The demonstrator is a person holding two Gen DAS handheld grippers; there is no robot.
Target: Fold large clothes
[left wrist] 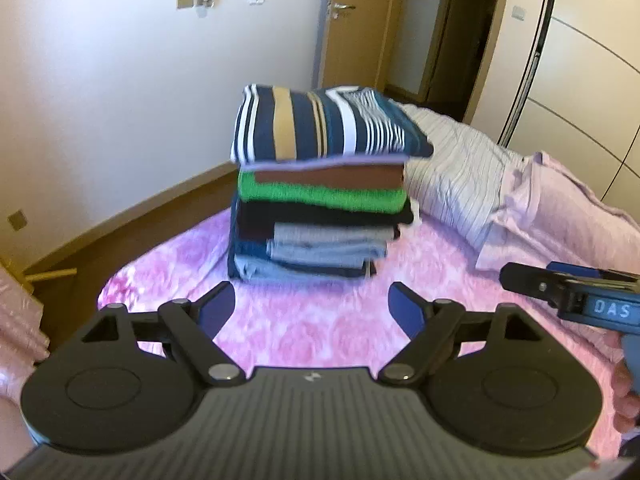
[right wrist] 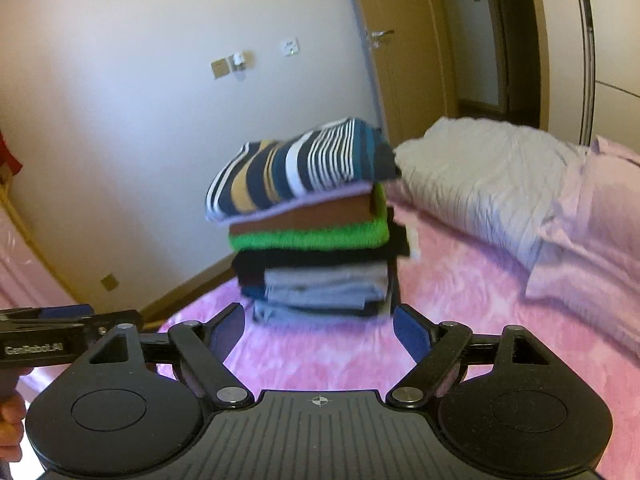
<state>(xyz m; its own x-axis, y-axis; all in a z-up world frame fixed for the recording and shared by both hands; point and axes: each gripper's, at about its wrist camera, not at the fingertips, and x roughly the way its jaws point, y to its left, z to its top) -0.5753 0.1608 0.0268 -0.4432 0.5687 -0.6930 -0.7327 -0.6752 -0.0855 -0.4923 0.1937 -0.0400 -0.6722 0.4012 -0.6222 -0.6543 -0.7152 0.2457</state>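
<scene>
A tall stack of folded clothes [left wrist: 320,220] [right wrist: 320,264] stands on the pink bed cover. On top lies a navy, white and tan striped garment [left wrist: 320,124] [right wrist: 296,168], over brown, green, black, grey and blue layers. My left gripper [left wrist: 312,308] hangs open a short way in front of the stack, nothing between its fingers. My right gripper [right wrist: 320,332] is also open and empty, facing the stack from the right. Each gripper shows at the edge of the other's view: the right one [left wrist: 568,296], the left one [right wrist: 60,340].
A crumpled striped white quilt [left wrist: 452,168] [right wrist: 480,176] and pale pink bedding [left wrist: 568,208] lie right of the stack. The pink bed cover [left wrist: 304,332] ends at the left, with wooden floor and a white wall beyond. A wooden door [left wrist: 352,20] stands behind.
</scene>
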